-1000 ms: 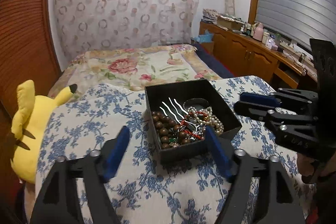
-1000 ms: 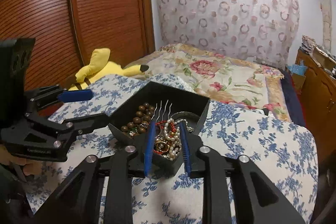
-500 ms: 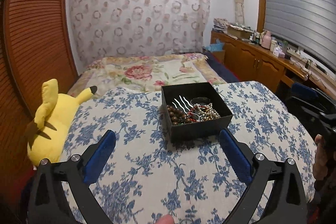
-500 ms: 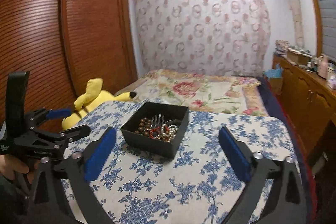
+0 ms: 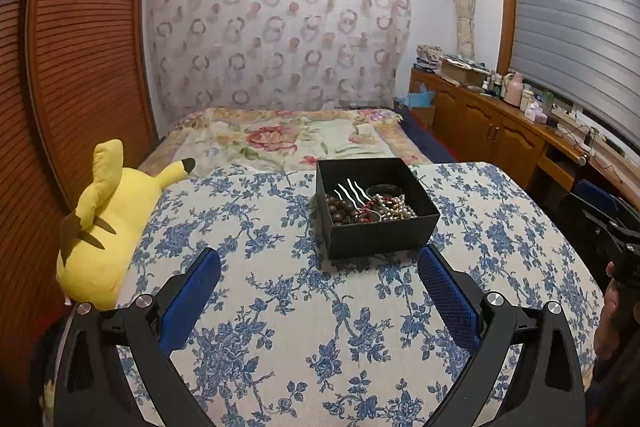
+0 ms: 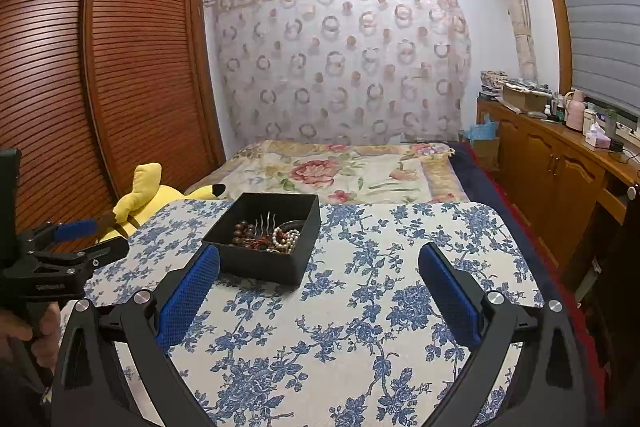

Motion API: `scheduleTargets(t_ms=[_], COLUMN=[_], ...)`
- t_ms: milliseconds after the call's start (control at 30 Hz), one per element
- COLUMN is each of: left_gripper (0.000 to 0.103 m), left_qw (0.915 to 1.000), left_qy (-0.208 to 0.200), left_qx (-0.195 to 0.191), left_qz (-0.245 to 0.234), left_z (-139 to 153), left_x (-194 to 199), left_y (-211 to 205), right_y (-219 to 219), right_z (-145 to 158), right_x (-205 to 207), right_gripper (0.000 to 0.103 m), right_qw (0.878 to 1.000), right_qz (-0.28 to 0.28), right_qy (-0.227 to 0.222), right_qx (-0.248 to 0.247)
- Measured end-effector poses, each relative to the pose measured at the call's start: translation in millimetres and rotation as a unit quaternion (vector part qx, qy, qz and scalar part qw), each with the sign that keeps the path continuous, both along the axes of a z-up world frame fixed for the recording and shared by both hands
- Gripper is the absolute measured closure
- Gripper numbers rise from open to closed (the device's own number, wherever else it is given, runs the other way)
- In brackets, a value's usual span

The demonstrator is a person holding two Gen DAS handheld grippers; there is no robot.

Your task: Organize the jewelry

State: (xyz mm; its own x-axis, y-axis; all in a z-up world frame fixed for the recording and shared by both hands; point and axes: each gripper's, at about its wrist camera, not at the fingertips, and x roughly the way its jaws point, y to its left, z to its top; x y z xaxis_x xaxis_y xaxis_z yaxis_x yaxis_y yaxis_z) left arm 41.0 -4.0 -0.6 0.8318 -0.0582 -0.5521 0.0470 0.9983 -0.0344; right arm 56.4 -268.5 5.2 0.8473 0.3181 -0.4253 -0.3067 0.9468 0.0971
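A black open box [image 5: 380, 233] stands on the blue floral tablecloth [image 5: 280, 287]. Inside it lie brown wooden beads [image 5: 340, 209], a silver wavy hair fork [image 5: 351, 190], a pearl strand [image 5: 398, 209] and a dark ring-shaped piece [image 5: 384, 190]. The box also shows in the right wrist view [image 6: 266, 267]. My left gripper [image 5: 319, 297] is open and empty, held back from the box. My right gripper [image 6: 319, 297] is open and empty, with the box just beyond its left finger. The left gripper also shows at the left edge of the right wrist view [image 6: 86, 237].
A yellow plush toy [image 5: 104, 223] lies at the table's left edge. Behind the table is a bed with a floral blanket [image 5: 288, 139]. A wooden wardrobe [image 6: 100, 75] stands on the left, and a cluttered wooden sideboard [image 6: 560, 155] on the right.
Both grippers have pulled back and up from the box. The right gripper's jaws have widened from narrow over the jewelry to wide open. The box now sits farther away in both views.
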Motion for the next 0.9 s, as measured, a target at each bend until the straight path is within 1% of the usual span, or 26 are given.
scheduleTargets(t_ms=[900], left_gripper=[0.008], left_qw=[0.9999], left_qy=[-0.013], left_qx=[0.004], left_qz=[0.0], left_z=[4.9], left_x=[-10.0], left_y=[-4.1], right_y=[1.2], right_z=[-2.9], right_x=[-1.5], right_gripper=[0.002], right_qw=[1.0], right_qz=[-0.007], right_qy=[-0.001], right_qx=[-0.003])
